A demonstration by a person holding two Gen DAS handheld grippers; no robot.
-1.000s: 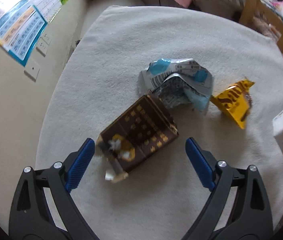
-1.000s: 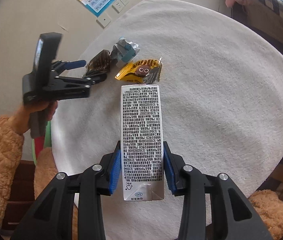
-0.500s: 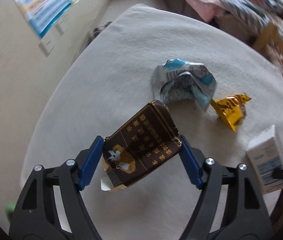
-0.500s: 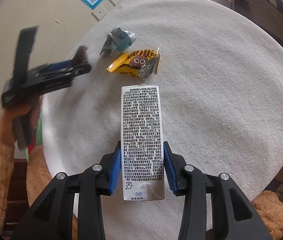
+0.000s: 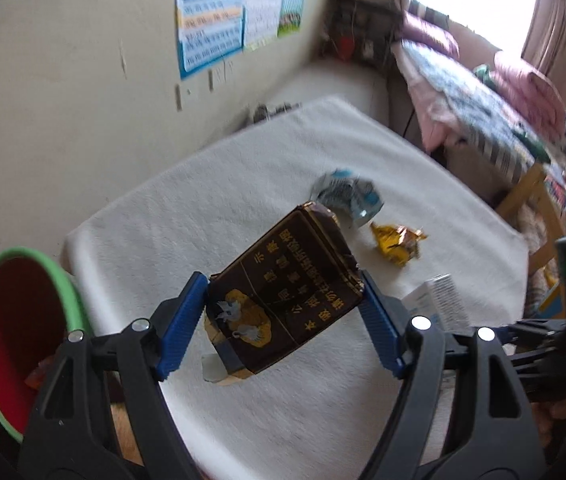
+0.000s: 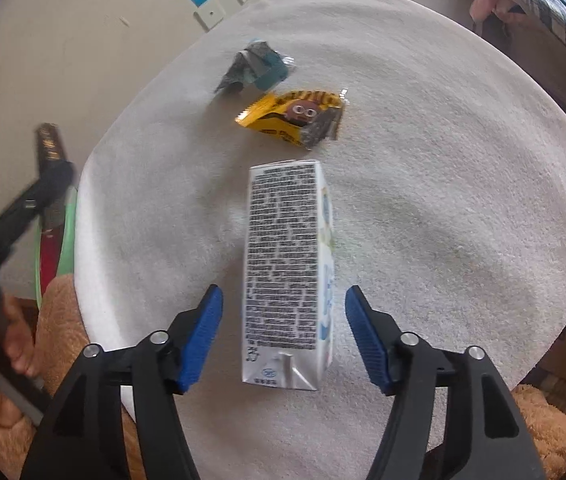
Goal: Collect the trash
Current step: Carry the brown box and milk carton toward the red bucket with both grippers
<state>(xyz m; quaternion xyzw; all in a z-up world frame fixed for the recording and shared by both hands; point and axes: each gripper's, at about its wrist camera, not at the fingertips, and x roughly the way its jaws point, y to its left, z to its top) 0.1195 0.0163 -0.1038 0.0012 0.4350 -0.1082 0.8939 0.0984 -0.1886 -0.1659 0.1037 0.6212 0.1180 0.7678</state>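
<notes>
Tongs on the left [image 5: 283, 312] clamp a dark brown cigarette pack [image 5: 283, 300], lifted clear of the white-covered tabletop [image 5: 203, 216], its blue pads pressed to both sides. Low at the left edge of that view sits a red bin with a green rim [image 5: 15, 336], just beside the tabletop's edge. The step in hand looks like carrying the pack to that bin; the next move calls for swinging left until the pack hangs over the opening, then letting go.

The right tongs [image 6: 283, 340] stand wide, pads apart from the milk carton [image 6: 287, 276] lying between them on the tabletop. Beyond it lies a yellow snack wrapper [image 6: 295, 118], and farther still a crumpled blue-grey wrapper [image 6: 259, 70]. These three seem left to collect.
</notes>
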